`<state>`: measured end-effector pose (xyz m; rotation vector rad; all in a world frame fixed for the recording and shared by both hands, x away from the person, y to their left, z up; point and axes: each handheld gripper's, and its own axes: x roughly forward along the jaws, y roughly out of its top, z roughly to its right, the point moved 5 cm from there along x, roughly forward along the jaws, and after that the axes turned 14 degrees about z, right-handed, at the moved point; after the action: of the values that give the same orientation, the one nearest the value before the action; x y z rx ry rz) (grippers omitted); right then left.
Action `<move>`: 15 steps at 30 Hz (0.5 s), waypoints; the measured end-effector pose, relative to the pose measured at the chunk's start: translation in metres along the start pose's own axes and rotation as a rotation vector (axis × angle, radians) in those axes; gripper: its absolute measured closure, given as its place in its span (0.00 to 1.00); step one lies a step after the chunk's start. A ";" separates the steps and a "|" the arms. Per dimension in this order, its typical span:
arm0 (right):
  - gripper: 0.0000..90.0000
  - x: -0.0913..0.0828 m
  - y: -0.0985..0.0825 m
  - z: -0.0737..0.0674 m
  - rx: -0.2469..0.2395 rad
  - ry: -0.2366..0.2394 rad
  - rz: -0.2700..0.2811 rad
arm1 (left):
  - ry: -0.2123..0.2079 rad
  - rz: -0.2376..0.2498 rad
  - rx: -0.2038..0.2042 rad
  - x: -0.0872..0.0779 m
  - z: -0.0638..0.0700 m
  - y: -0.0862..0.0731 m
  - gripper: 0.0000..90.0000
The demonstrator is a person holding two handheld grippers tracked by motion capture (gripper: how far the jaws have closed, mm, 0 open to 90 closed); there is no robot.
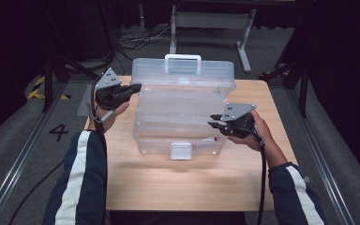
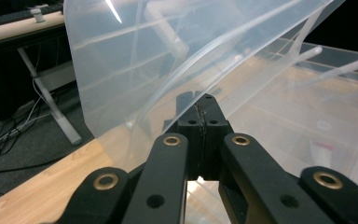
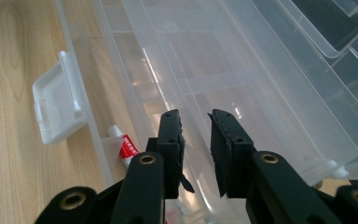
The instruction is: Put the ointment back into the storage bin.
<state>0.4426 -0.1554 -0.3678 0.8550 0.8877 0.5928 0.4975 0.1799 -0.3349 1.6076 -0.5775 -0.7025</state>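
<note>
One clear plastic organiser box (image 1: 183,112) stands in the middle of the wooden table (image 1: 183,183), its lid (image 1: 183,70) raised at the back so that the white carry handle (image 1: 183,57) sits on top, and its stepped trays fanned out toward the person. On the front wall a white latch flap (image 1: 180,151) hangs down, seen also in the right gripper view (image 3: 58,105). Inside the bottom compartment, close to the front wall, lies a small white tube with a red label (image 3: 127,150); from above it shows as a red and white spot near the front right corner (image 1: 209,139). The left gripper (image 1: 135,87) is held at the box's upper left corner, at the edge of the raised lid; in the left gripper view its jaws are pressed together (image 2: 201,114) with the thin edge of the clear lid (image 2: 135,60) running between them, so they are clamped on it. The right gripper (image 1: 214,121) is at the right end of the box, level with the middle trays; in the right gripper view its jaws (image 3: 195,140) stand a little apart around a tray's rim (image 3: 186,100), but whether the pads press on it I cannot tell. Both forearms, in dark sleeves with a white stripe (image 1: 75,178), come in from the near side. Beyond the table are a dark floor, loose cables and the legs of another table (image 1: 243,42).
</note>
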 end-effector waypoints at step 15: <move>0.84 -0.026 -0.011 0.005 0.034 -0.039 0.018 | -0.029 -0.042 0.046 -0.008 0.007 -0.003 1.00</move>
<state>0.4344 -0.1824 -0.3641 0.9031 0.8580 0.5763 0.4870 0.1818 -0.3372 1.6587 -0.5860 -0.7495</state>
